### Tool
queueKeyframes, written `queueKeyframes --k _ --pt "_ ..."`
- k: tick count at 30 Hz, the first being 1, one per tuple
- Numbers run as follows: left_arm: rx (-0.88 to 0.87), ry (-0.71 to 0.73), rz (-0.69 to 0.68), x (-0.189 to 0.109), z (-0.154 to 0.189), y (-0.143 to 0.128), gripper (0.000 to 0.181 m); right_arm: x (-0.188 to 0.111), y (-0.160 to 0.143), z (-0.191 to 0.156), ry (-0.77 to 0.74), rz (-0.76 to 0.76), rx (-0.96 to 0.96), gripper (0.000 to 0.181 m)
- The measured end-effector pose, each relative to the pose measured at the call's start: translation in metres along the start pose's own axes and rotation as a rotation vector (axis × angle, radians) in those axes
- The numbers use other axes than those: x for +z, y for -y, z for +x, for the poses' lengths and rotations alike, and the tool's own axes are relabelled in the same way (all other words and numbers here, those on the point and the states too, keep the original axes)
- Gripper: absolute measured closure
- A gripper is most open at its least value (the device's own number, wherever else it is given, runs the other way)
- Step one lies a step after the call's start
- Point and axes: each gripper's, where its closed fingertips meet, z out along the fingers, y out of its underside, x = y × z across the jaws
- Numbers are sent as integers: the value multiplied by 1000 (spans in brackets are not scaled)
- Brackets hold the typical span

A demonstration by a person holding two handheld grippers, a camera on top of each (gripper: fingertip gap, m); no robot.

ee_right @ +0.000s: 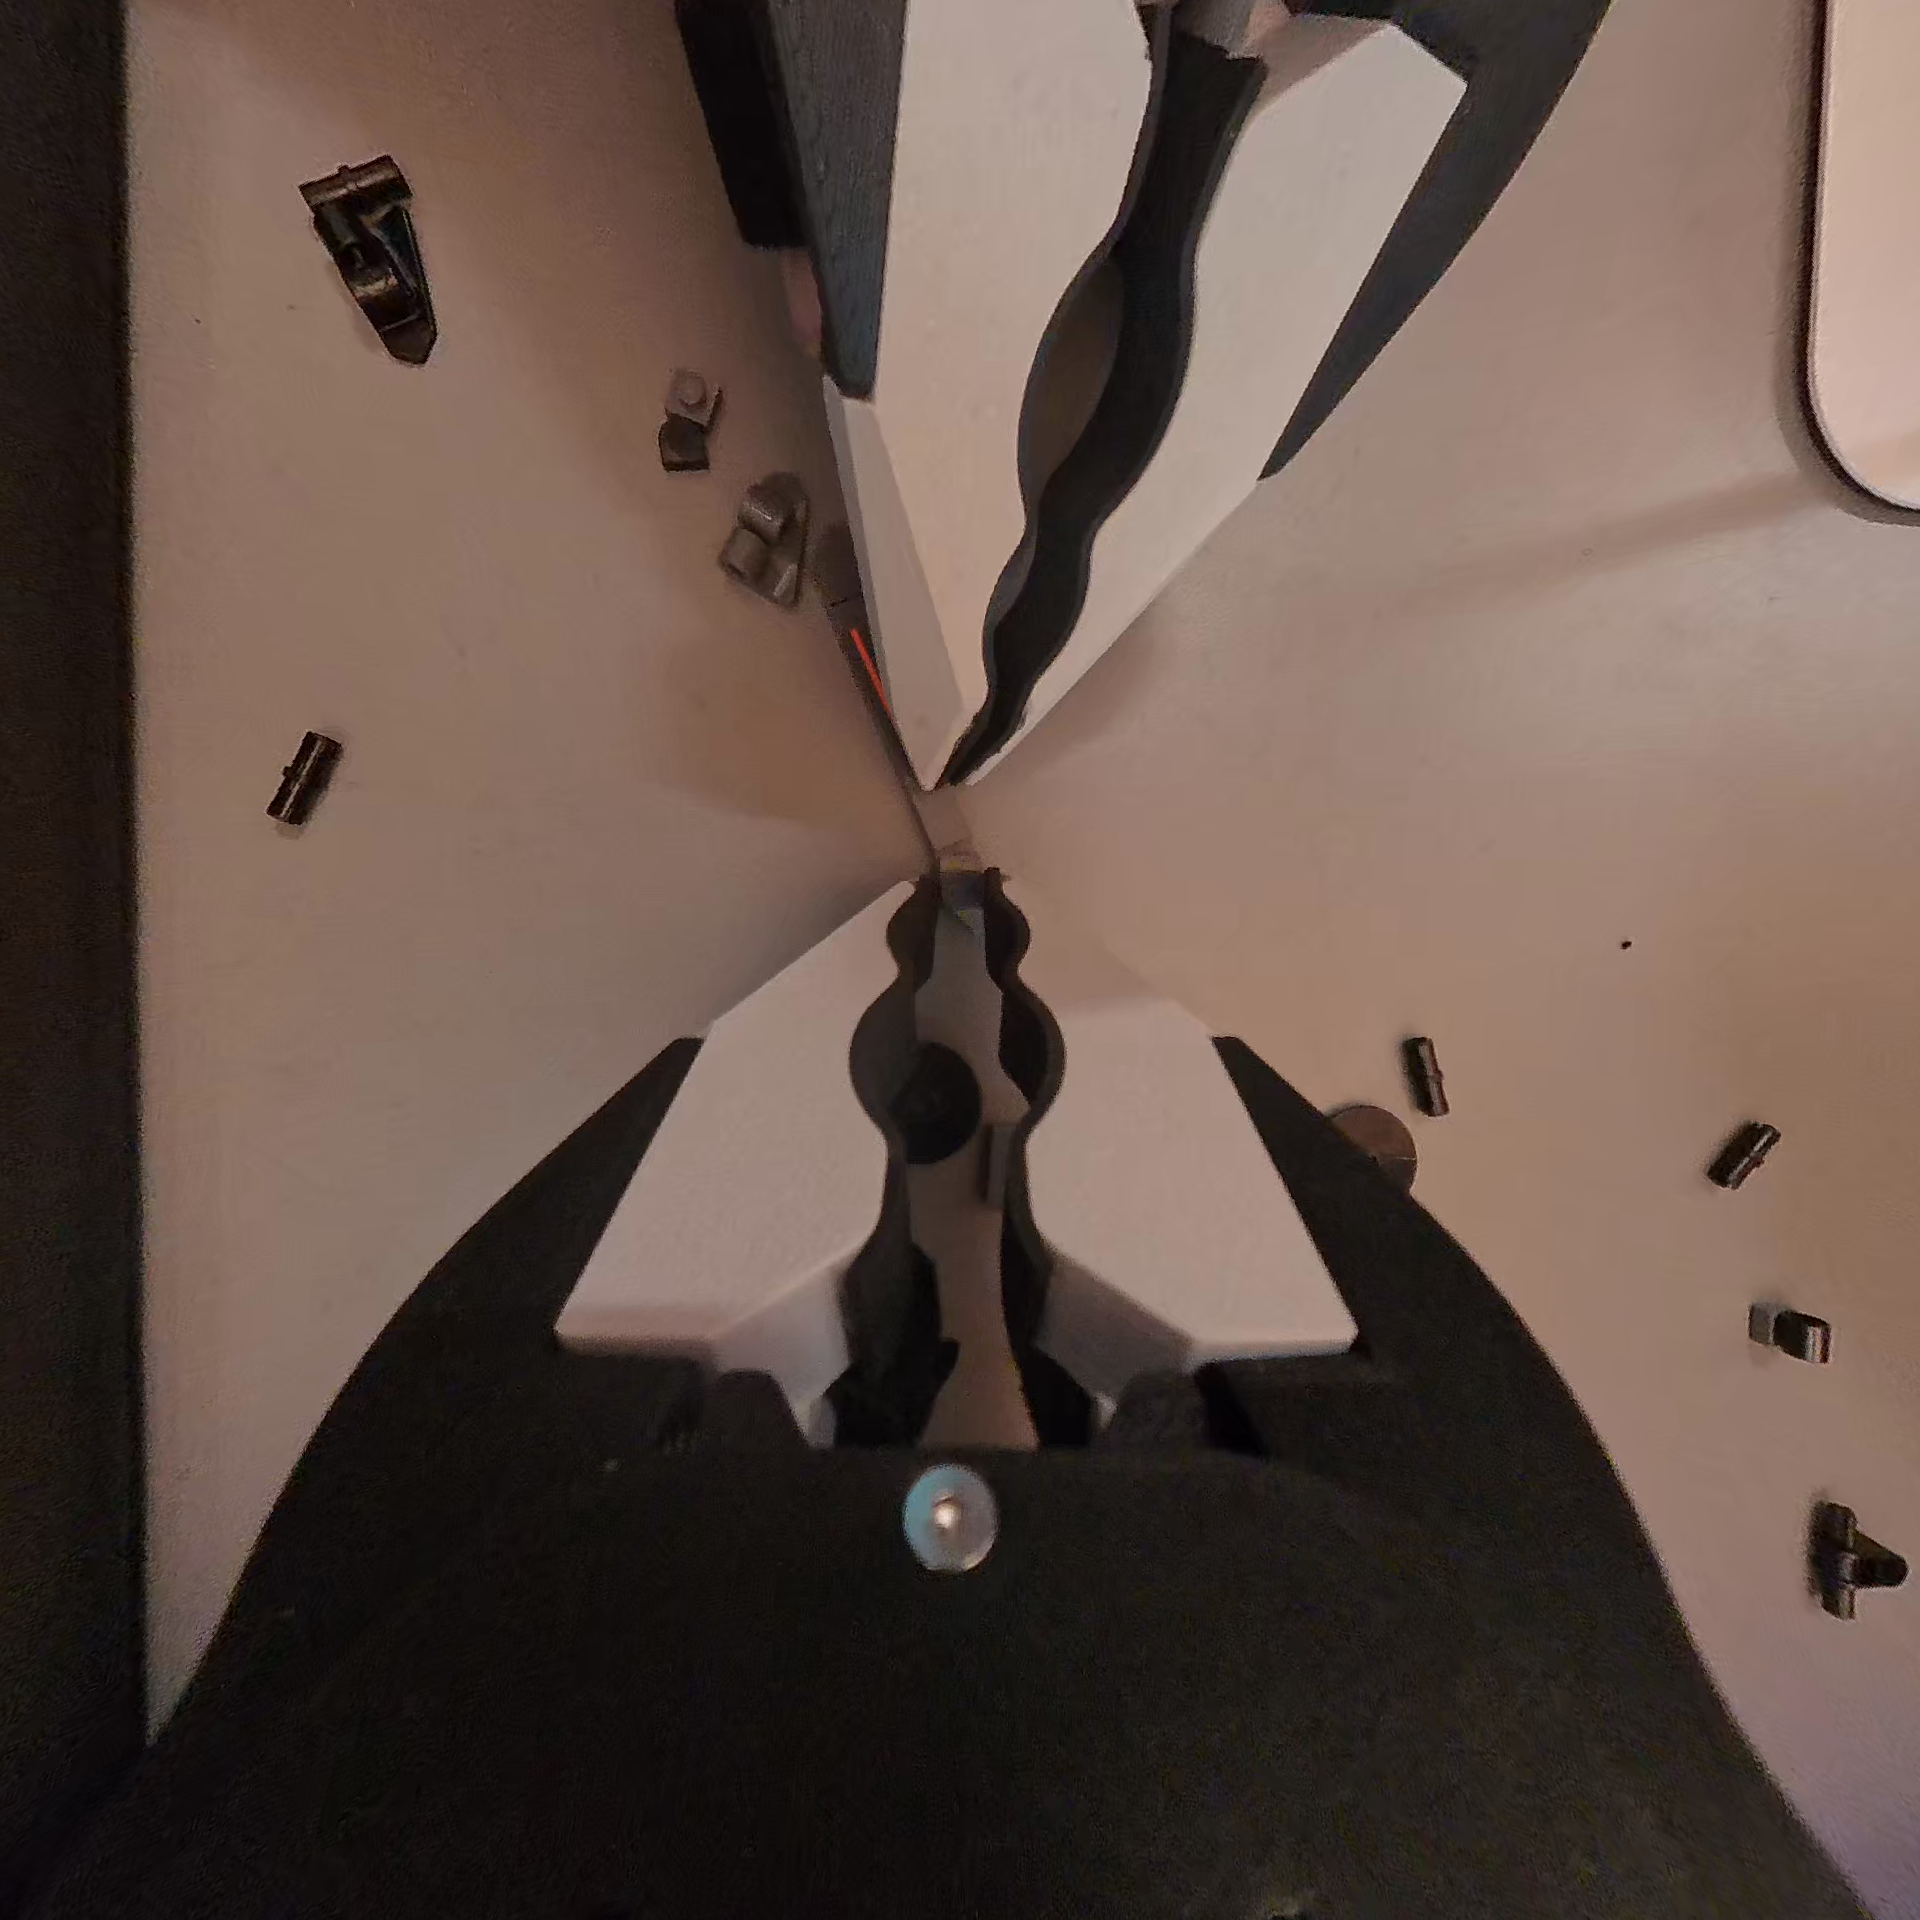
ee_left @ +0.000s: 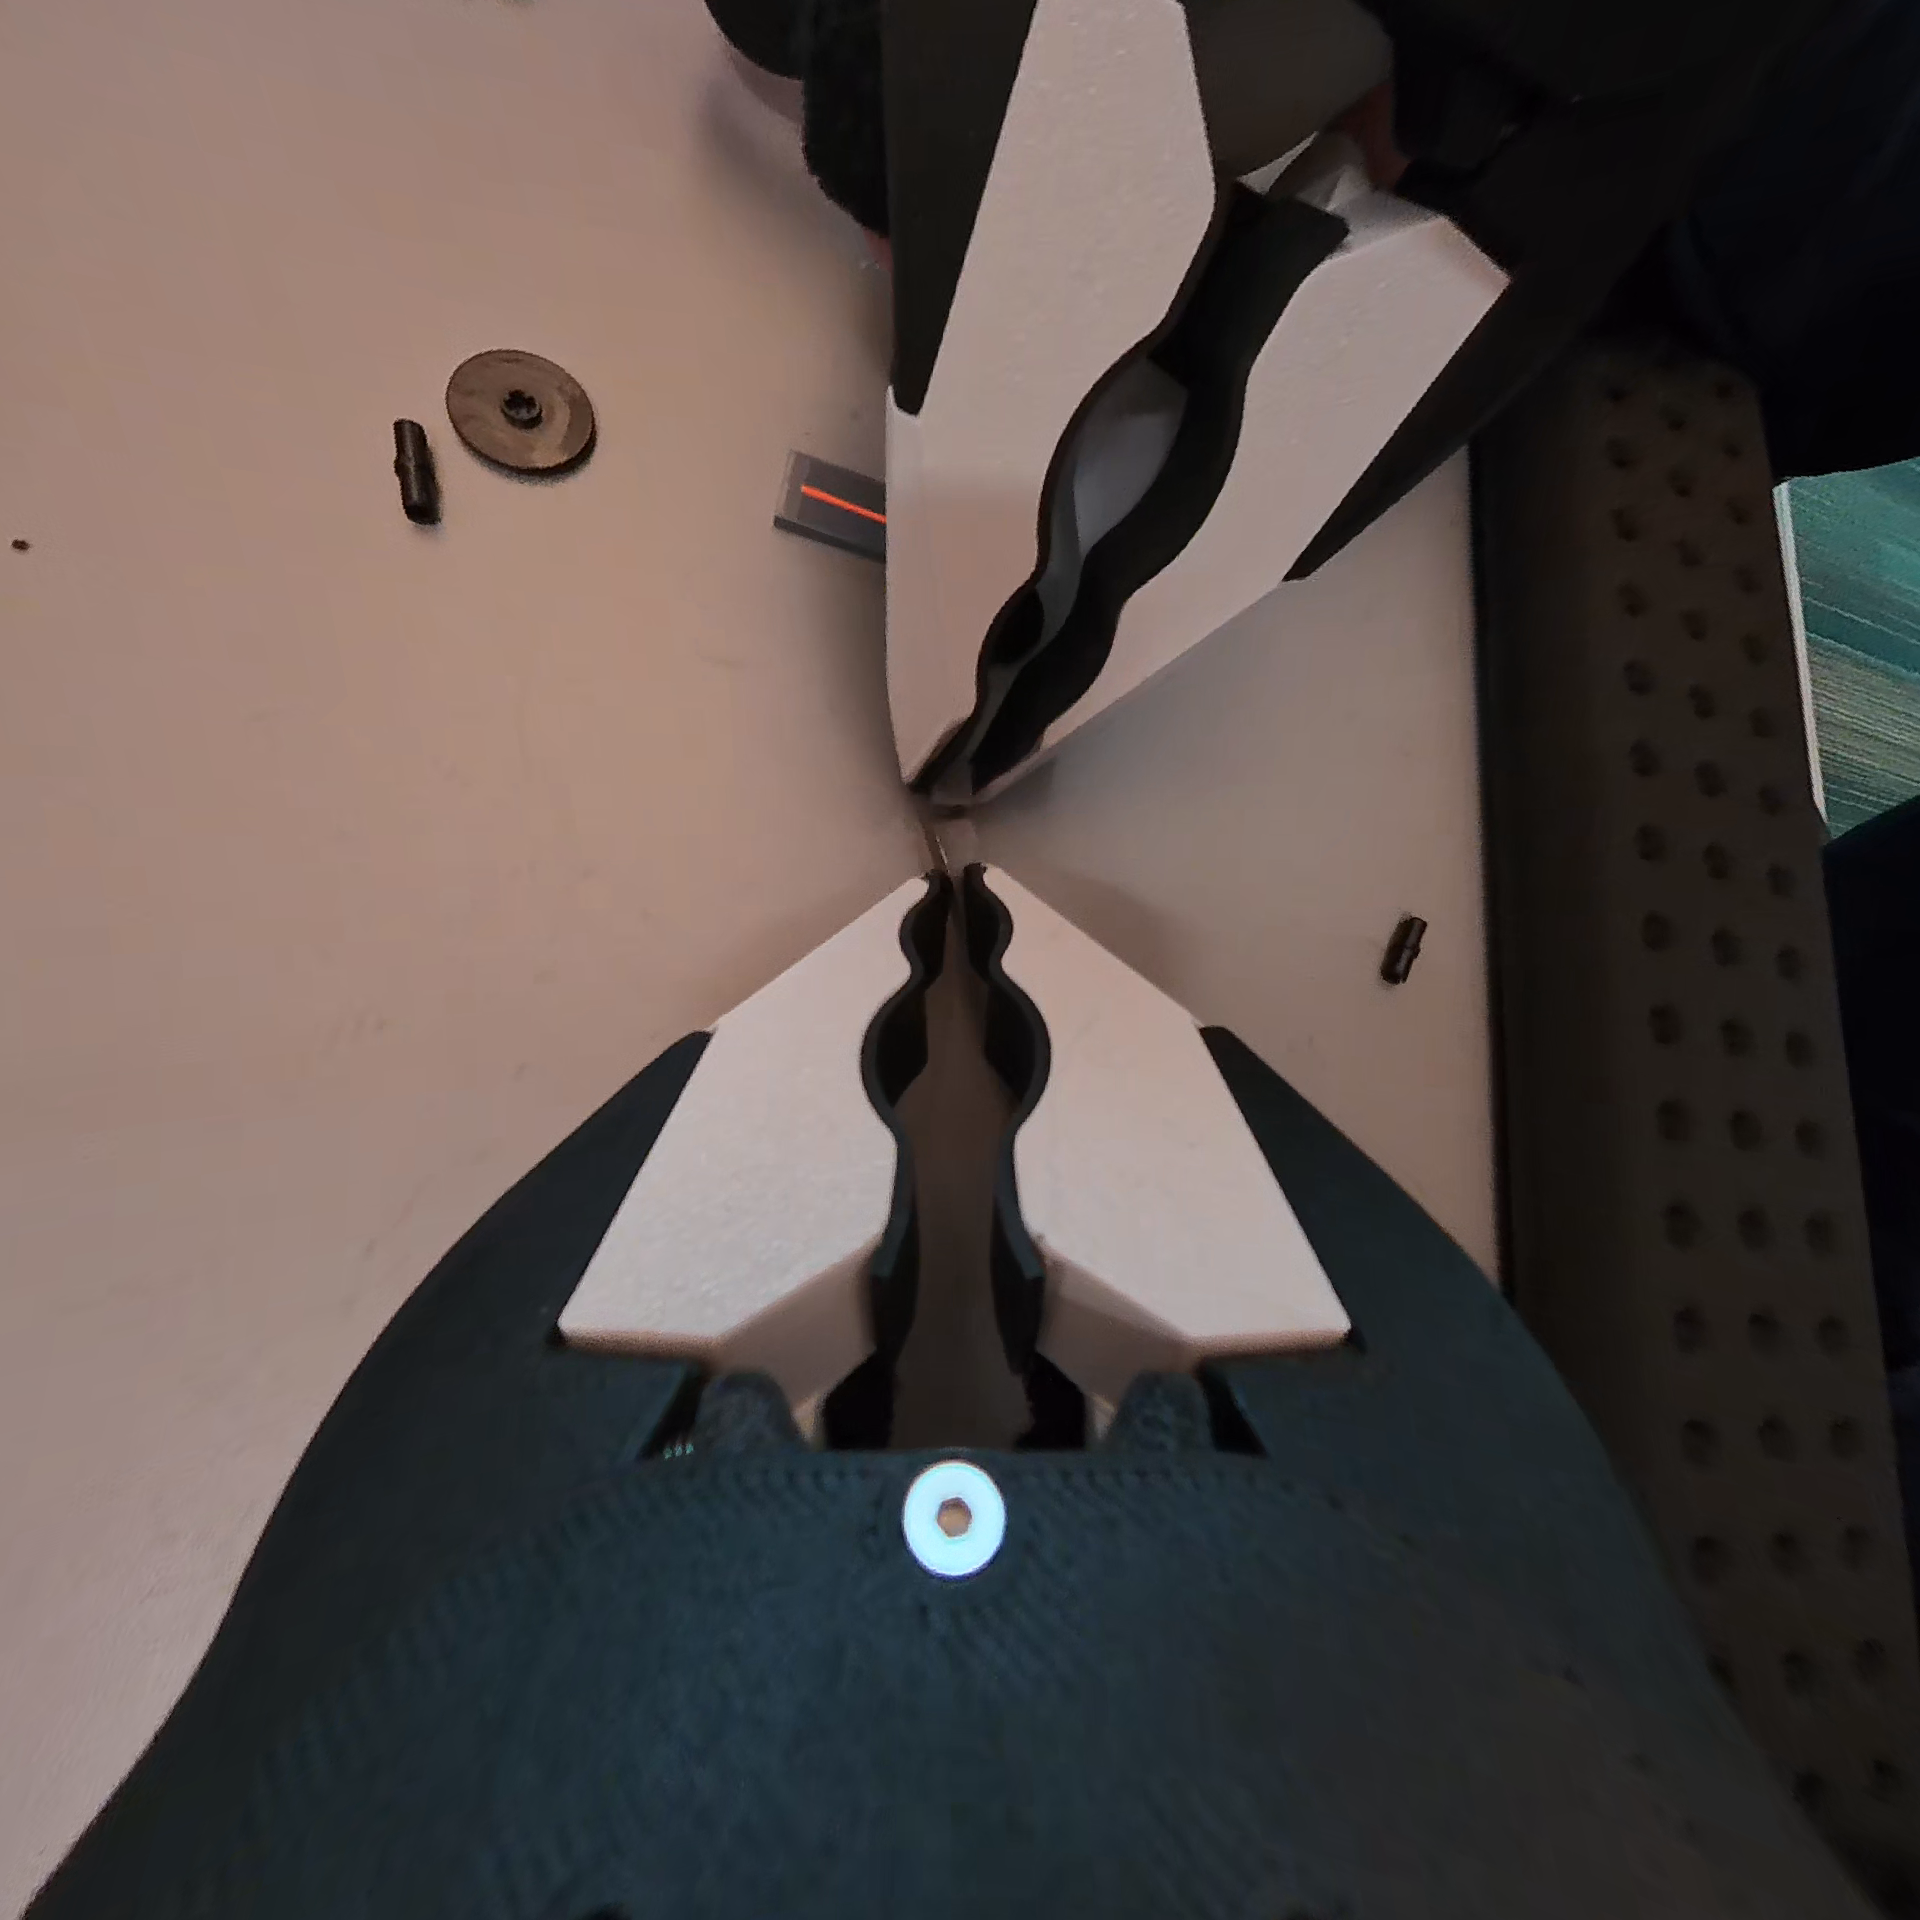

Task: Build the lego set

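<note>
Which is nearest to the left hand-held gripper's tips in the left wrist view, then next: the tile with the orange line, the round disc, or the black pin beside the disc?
From the left hand-held gripper:
1. Tile with the orange line, up and slightly left, partly behind the other gripper.
2. Round disc, upper left.
3. Black pin, just left of the disc, farthest.

Office-like workspace: plain white bench (ee_left: pixel 416 935), perforated dark chair back (ee_left: pixel 1683 1039) beside it, teal carpet (ee_left: pixel 1860 644) beyond.
</note>
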Motion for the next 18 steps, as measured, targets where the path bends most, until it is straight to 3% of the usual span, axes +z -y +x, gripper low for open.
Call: queueKeyframes --k 11,18 --pt "10 -9 6 1 1 1 180 -4 -3 3 -7 3 0 170" --pt "15 -17 8 2 3 1 181 -4 0 1 -6 15 -25 177"
